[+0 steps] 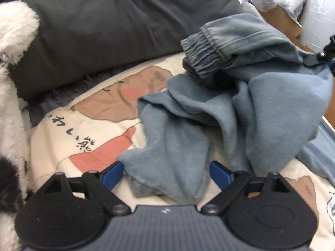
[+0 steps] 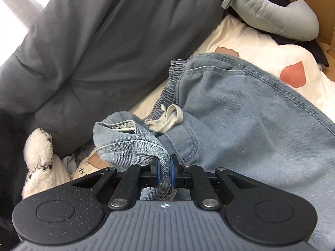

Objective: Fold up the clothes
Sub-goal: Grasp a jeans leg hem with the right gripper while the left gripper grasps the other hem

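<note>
With the denim jeans (image 2: pixel 240 115) clamped in the right hand-held gripper (image 2: pixel 164 172), the trailing fabric should be centred between the spread left hand-held gripper (image 1: pixel 166 174) before closing.

My left hand-held gripper (image 1: pixel 166 172) points steeply down with its blue pads spread wide, nothing pressed between them. My right hand-held gripper (image 2: pixel 165 172) also tilts downward, its pads pinched almost together on a fold of the jeans (image 2: pixel 240 113).
</note>
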Demonstrator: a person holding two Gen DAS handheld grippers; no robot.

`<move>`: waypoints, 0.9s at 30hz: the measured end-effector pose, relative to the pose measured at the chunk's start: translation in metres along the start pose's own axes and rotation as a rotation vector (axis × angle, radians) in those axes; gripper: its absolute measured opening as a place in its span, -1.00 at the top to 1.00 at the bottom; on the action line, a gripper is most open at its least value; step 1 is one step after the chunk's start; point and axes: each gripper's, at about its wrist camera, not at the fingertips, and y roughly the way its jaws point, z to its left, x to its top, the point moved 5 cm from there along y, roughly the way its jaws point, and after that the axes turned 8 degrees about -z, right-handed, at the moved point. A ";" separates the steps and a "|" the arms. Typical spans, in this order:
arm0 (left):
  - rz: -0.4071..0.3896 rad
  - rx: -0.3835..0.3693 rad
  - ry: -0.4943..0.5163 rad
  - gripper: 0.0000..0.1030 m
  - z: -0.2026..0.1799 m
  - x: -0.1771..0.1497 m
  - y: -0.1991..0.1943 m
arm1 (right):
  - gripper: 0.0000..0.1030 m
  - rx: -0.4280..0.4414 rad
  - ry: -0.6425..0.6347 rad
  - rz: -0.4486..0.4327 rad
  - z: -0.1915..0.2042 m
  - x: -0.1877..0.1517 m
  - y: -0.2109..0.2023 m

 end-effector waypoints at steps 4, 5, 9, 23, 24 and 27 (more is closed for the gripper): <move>-0.010 -0.002 -0.005 -0.25 0.000 -0.003 -0.001 | 0.84 -0.002 0.001 0.002 -0.002 0.000 0.001; -0.012 -0.004 -0.010 -0.11 0.000 -0.004 -0.002 | 0.84 -0.002 0.000 0.003 -0.002 0.000 0.002; 0.001 -0.064 -0.001 0.51 -0.009 -0.005 -0.014 | 0.84 -0.002 -0.007 0.003 -0.003 0.000 0.003; 0.047 -0.289 -0.084 0.72 -0.082 -0.025 -0.061 | 0.84 0.031 -0.049 -0.008 0.017 0.003 -0.003; 0.053 -0.305 -0.093 0.73 -0.087 -0.027 -0.063 | 0.84 0.039 -0.053 -0.004 0.019 0.003 -0.003; 0.068 -0.351 -0.093 0.74 -0.102 -0.032 -0.068 | 0.83 0.051 -0.057 0.009 0.023 -0.001 -0.005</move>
